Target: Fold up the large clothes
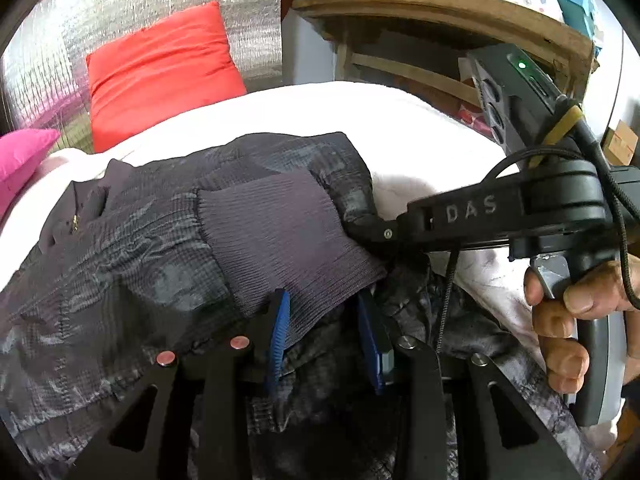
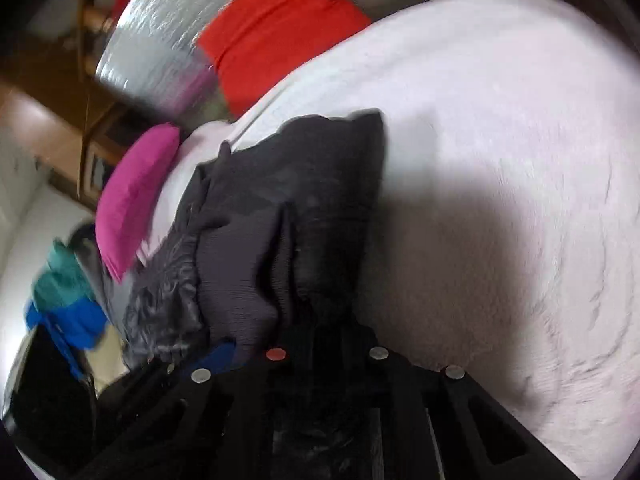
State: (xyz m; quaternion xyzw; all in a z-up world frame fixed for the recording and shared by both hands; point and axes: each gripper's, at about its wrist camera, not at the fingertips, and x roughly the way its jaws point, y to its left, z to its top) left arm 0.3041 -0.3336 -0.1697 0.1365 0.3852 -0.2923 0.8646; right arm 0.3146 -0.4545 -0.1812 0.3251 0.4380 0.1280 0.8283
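Dark jacket [image 1: 168, 232] spread on the white bed cover [image 1: 420, 152], lying straight ahead of both pairs of jaws and partly under them. Long axis of the garment running from the near edge toward the red pillow [image 1: 160, 76] in the left wrist view, collar and zip at the far left.

Ribbed cuff [image 1: 280, 232] of one sleeve folded across the body of the jacket, its near end reaching in between the blue pads [image 1: 279, 332] of the left gripper [image 1: 324, 336]. Jaws there partly spread, cuff fabric between them; firm pinching or only loose contact hard to tell, probably a light hold.

Right gripper [image 1: 362, 222] coming in from the right side, tip buried at the right edge of the cuff, jaws pressed together, seemingly on a fold of jacket fabric. From its own blurred view, same cuff [image 2: 240, 264] directly ahead of the fingers.

Both grippers tilted downward. A hand [image 1: 572, 316] wrapped around the right handle. Left gripper nearer to the cuff end; probably the next fold starts from here.
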